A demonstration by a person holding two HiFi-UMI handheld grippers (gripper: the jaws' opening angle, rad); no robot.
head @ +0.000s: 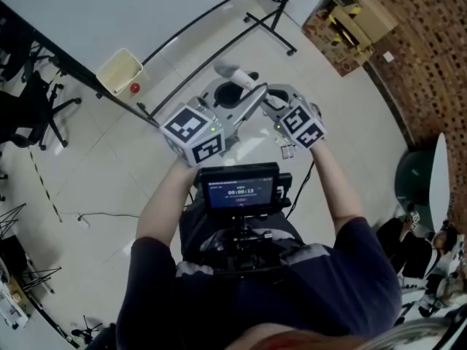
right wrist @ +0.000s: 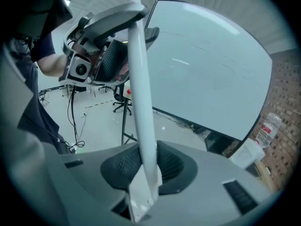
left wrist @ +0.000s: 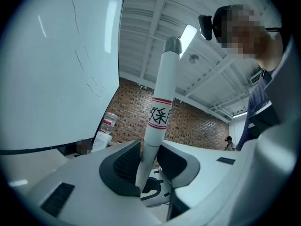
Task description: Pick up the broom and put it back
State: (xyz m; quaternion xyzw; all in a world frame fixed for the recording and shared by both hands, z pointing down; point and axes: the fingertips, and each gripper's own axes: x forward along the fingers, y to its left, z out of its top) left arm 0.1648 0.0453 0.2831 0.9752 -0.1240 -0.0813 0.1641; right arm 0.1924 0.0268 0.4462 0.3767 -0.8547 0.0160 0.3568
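Both claws are closed on the white broom handle [left wrist: 162,91]. The left claw [left wrist: 146,166] clamps it a little below the grey-capped end and the red-striped label. The right claw [right wrist: 143,168] pinches the same pole further along, so in the right gripper view the handle runs straight up from its pads to the left claw. Two spaced grips like this probably keep a long, top-heavy pole from swinging or twisting while it is carried. The broom is therefore off the floor [head: 95,173], held in front of the person beside the whiteboard [right wrist: 211,65] on its stand. Its brush end cannot be made out. By my reading it has been picked up and not yet put back.
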